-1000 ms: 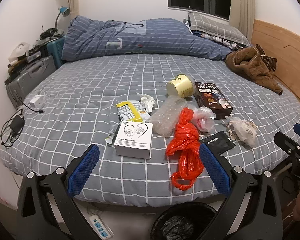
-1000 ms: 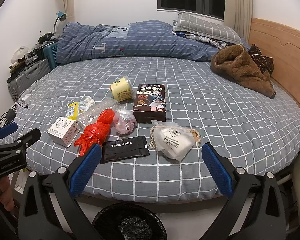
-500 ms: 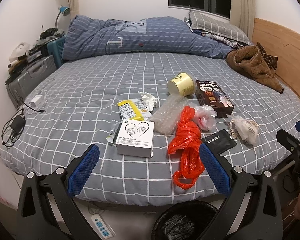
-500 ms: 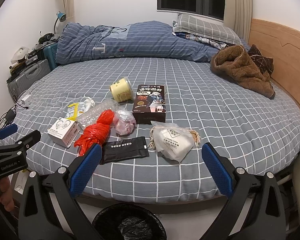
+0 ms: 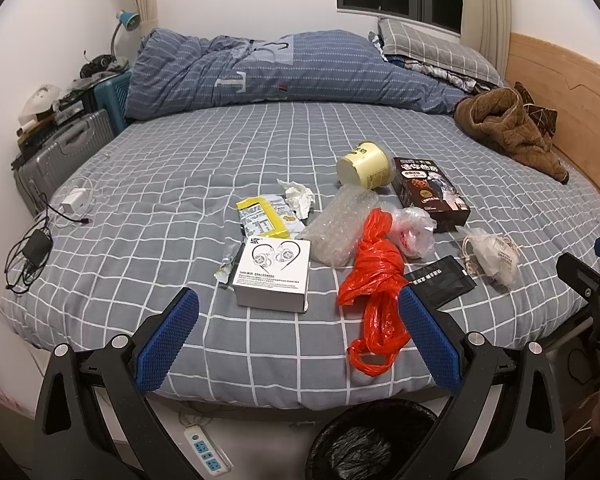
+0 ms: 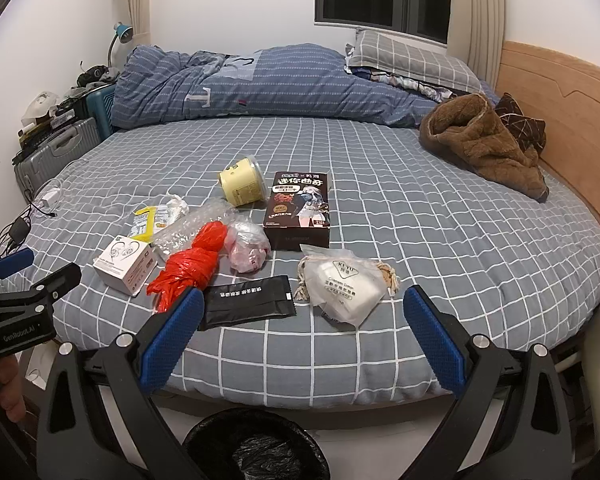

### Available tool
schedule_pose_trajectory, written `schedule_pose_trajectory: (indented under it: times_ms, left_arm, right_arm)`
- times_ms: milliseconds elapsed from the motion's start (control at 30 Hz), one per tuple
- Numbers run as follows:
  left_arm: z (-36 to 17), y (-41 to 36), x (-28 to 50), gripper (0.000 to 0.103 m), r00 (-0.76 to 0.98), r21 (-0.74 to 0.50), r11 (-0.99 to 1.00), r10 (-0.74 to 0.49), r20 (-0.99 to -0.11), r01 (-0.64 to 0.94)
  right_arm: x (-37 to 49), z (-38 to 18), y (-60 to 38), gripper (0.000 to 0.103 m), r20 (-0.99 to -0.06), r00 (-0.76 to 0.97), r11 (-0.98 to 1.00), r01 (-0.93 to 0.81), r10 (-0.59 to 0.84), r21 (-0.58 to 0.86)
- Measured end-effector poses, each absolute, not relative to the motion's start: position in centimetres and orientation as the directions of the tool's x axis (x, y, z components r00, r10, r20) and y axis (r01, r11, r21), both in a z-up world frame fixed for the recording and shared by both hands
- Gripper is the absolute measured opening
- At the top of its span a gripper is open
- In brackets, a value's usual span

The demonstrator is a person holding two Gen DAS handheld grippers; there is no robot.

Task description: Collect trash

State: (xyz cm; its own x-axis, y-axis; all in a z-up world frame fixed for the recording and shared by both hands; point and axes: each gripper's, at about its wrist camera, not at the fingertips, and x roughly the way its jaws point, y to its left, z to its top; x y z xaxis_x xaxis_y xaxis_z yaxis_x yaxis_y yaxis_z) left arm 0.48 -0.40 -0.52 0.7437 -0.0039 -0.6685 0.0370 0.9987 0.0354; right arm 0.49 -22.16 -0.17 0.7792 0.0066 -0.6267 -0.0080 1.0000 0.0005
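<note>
Trash lies scattered on the grey checked bed [image 5: 180, 184]: a white earphone box [image 5: 274, 274], a red plastic bag [image 5: 374, 280], bubble wrap [image 5: 340, 224], a yellow wrapper [image 5: 262, 216], a crumpled tissue [image 5: 298, 196], a yellow cup [image 5: 366, 170] on its side, a dark cookie box [image 6: 300, 210], a pinkish clear bag [image 6: 246, 248], a black pouch [image 6: 246, 306] and a white mask pack [image 6: 340, 286]. My left gripper [image 5: 296, 334] hovers open just before the earphone box. Over the bed's near edge, my right gripper [image 6: 300, 338] stands open in front of the black pouch and mask pack.
A black-lined bin [image 6: 256, 444] stands on the floor below the bed edge, with a power strip [image 5: 208, 450] beside it. A folded blue duvet [image 5: 284, 68], pillows and a brown garment [image 6: 488, 142] lie at the back. A charger and cables [image 5: 40, 240] lie at the left; suitcases [image 5: 60, 152] stand beyond.
The left gripper has drifted slightly forward toward the earphone box. The right view is almost unchanged. Both grippers stay open and empty.
</note>
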Motion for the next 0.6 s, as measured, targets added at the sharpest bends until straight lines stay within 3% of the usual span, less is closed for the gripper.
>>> schedule_pose_trajectory:
  times_ms: [600]
  left_arm:
    - [-2.6, 0.9, 2.9, 0.097, 0.708, 0.055, 0.998, 0.027, -0.706, 0.017]
  right_arm:
    - [2.8, -0.1, -22.3, 0.096, -0.623, 0.782, 0.998, 0.0, -0.035, -0.056]
